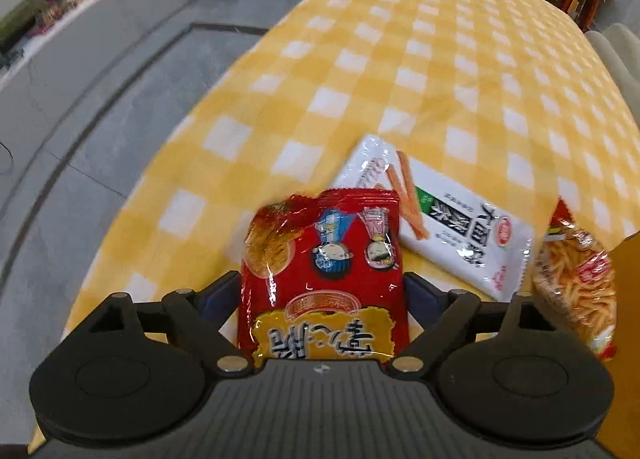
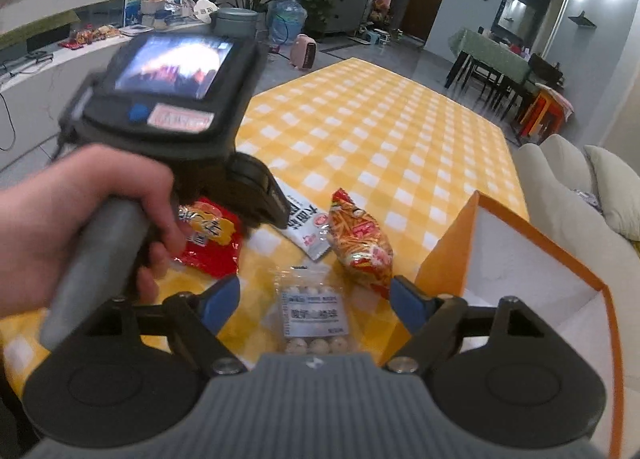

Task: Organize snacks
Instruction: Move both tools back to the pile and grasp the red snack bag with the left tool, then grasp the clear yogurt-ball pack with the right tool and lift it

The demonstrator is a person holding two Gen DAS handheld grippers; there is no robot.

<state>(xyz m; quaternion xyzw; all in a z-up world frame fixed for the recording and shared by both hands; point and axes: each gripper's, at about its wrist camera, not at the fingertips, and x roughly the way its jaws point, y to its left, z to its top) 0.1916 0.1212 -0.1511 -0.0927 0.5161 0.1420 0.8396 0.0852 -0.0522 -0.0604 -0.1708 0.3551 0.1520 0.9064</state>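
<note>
Hovering my left gripper (image 1: pixel 322 291) over the red snack bag (image 1: pixel 324 275), fingers spread either side, apparently not pressing it. My right gripper (image 2: pixel 314 305) is spread too, the clear packet of white balls (image 2: pixel 314 315) lying between its fingers on the checked tablecloth (image 2: pixel 380 139).

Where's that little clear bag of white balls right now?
In the right wrist view, the clear bag lies on the checked tablecloth between the right gripper's open fingers, below the noodle-snack packet.

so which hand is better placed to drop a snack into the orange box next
Probably right: the right gripper straddles the clear ball pack beside the orange box. The left gripper is farther from it.
</note>
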